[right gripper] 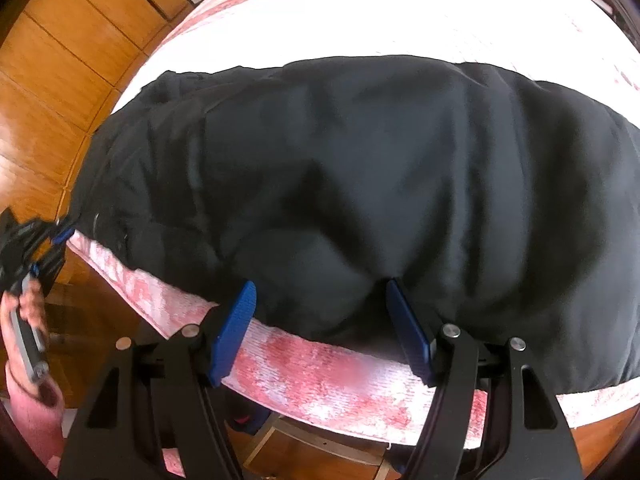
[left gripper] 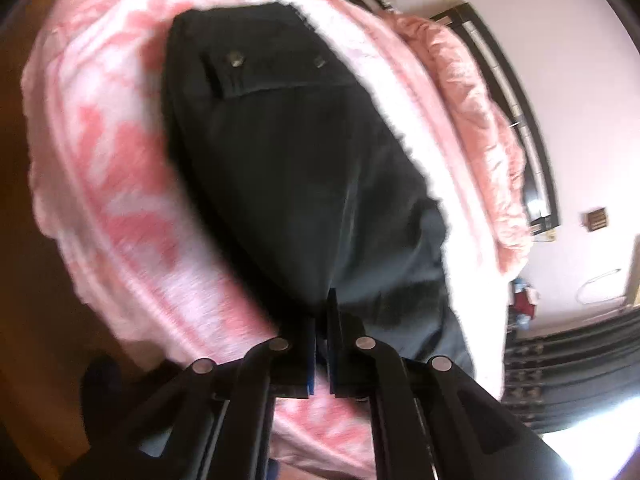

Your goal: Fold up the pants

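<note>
Black pants lie flat along the near edge of a pink bed, one gripper clamped on them and the other wide open.

The left gripper has its jaws pressed together on the pants' near end, at the bed's near edge; from there the pants run lengthwise away to a buttoned pocket flap at the far end. The right gripper stands with jaws well apart over the pants' long near hem, holding nothing; in its view the long axis runs left to right along the bed's near edge. A hand in a pink sleeve holds the left gripper at the bed's left corner. Beyond are a rumpled pink quilt, a dark headboard, white wall and wooden cupboards.
</note>
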`<control>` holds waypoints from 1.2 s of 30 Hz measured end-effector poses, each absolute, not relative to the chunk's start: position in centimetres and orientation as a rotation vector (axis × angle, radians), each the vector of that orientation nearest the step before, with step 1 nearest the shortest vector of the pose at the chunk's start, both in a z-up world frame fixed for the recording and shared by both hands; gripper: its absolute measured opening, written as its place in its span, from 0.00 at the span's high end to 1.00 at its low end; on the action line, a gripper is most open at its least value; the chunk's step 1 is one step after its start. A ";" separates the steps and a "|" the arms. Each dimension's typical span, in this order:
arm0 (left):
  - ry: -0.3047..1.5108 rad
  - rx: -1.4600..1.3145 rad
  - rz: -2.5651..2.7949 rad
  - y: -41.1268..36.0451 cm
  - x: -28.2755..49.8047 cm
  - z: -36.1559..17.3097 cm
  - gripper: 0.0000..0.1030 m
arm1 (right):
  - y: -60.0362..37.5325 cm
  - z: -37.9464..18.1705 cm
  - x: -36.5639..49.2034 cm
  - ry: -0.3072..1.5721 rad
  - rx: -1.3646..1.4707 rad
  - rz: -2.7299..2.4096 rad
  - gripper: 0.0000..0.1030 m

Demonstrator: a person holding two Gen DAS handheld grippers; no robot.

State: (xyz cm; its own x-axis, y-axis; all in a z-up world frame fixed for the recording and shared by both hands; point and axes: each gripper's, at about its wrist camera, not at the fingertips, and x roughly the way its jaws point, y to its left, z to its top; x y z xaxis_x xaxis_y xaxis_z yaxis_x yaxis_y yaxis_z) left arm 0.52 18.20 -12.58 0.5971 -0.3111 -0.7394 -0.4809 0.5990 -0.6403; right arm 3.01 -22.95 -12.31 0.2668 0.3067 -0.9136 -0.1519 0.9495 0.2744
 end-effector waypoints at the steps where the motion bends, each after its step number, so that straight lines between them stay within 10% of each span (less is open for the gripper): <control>1: 0.985 -0.948 0.118 18.2 1.0 -13.4 0.96 | -23.0 -12.3 3.0 1.266 0.139 0.309 0.34; 17: 0.988 -0.614 -0.104 10.7 6.4 -3.7 0.47 | -23.7 -3.7 8.8 1.112 0.012 0.353 0.26; 32: 1.395 -0.050 0.136 0.7 23.3 -9.5 0.44 | -20.5 -8.6 15.3 1.215 -0.076 0.374 0.22; 34: 1.394 -0.071 0.141 1.2 23.1 -10.3 0.52 | -20.5 -9.1 15.2 1.214 -0.084 0.366 0.21; 36: 1.372 -0.126 0.148 1.8 23.0 -10.4 0.83 | -20.6 -9.5 15.0 1.213 -0.080 0.363 0.19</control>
